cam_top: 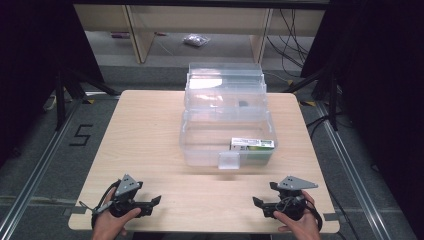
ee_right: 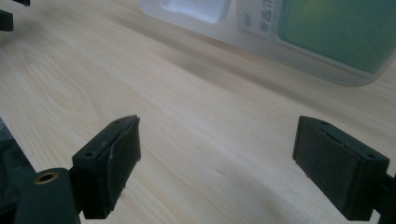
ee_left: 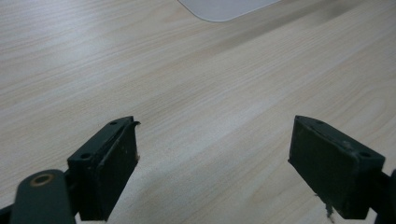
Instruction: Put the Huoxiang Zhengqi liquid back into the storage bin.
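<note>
A clear plastic box [cam_top: 189, 145] stands at the middle of the wooden table [cam_top: 145, 130], its lid [cam_top: 225, 75] tipped open at the back. Inside, at the front right, lies a green and white carton [cam_top: 252, 145], also seen through the box wall [ee_right: 336, 28]. My left gripper [cam_top: 121, 199] rests near the table's front left, jaws wide apart over bare wood [ee_left: 215, 135]. Near the front right, my right gripper [cam_top: 287, 200] is open too, nothing between its fingers [ee_right: 217, 135]. Both sit well short of the box.
The box's front latch tab [cam_top: 229, 160] faces the person and appears close up [ee_right: 196, 9]. A pale rounded corner [ee_left: 224, 7] of the box shows ahead of the left gripper. Beyond the table are shelf legs [cam_top: 140, 35], cables and a small bag [cam_top: 196, 40] on the floor.
</note>
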